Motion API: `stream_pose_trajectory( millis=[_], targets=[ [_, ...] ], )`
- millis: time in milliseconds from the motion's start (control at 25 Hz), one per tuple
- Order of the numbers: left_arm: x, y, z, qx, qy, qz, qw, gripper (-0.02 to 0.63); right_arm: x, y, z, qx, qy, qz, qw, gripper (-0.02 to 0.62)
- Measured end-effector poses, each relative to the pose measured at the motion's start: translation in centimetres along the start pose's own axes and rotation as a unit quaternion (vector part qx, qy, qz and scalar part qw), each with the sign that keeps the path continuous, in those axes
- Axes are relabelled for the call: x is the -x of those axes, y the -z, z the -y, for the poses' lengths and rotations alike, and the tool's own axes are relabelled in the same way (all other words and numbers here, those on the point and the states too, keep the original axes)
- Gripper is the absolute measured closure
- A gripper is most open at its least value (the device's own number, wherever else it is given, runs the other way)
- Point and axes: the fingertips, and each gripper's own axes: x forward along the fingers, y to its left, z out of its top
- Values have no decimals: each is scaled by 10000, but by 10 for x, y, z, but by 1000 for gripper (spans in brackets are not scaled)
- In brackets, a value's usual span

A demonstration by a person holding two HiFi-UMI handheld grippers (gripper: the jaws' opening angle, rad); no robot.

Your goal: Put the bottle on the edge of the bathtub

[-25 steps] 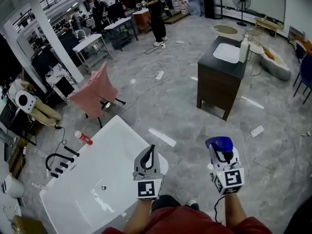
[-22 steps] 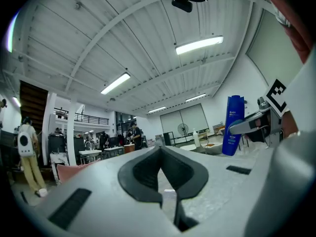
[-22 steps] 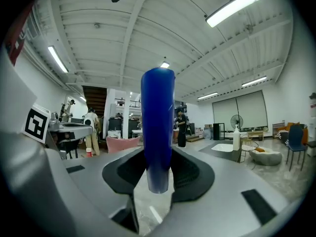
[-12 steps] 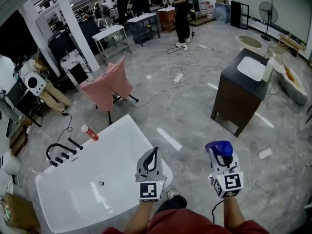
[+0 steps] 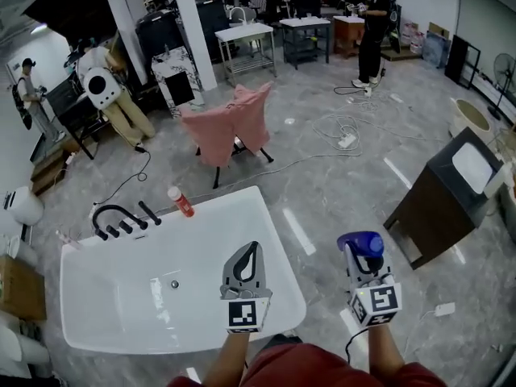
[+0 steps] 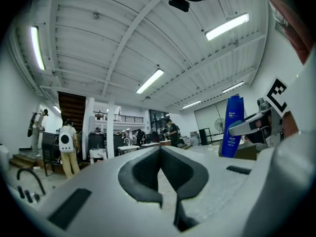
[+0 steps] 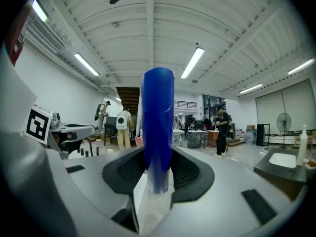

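A blue bottle [image 5: 361,242] stands upright in my right gripper [image 5: 364,258], which is shut on it, over the grey floor to the right of the white bathtub [image 5: 284,240]. In the right gripper view the bottle [image 7: 158,132] rises between the dark pads of that gripper [image 7: 158,179]. My left gripper [image 5: 249,251] is shut and holds nothing; it hovers over the tub's right end. The left gripper view shows its jaws [image 6: 160,154] closed to a point, with the bottle [image 6: 232,127] off to the right.
A black faucet [image 5: 121,216] and a red bottle with a white cap [image 5: 181,201] sit on the tub's far edge. Beyond are a chair draped in pink cloth [image 5: 230,123], a dark vanity cabinet [image 5: 439,200], floor cables [image 5: 347,131] and people [image 5: 372,22].
The head view has swung left: the tub now lies wider across the view and the vanity has slid to the right edge. Both grippers keep their places, the bottle still held.
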Motion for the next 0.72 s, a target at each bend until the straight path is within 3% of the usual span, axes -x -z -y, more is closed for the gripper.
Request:
stream_pose_trajectory(
  millis=[360,720],
  targets=[
    [11,26,-135,12,-1228,-174,9923,601,-132,-12,-104,190,-1266,15,9918,446],
    [21,63,-212,126,-2180,-349,9752,601,-225,5,-177,342,-2301,-168,9724,446]
  ],
)
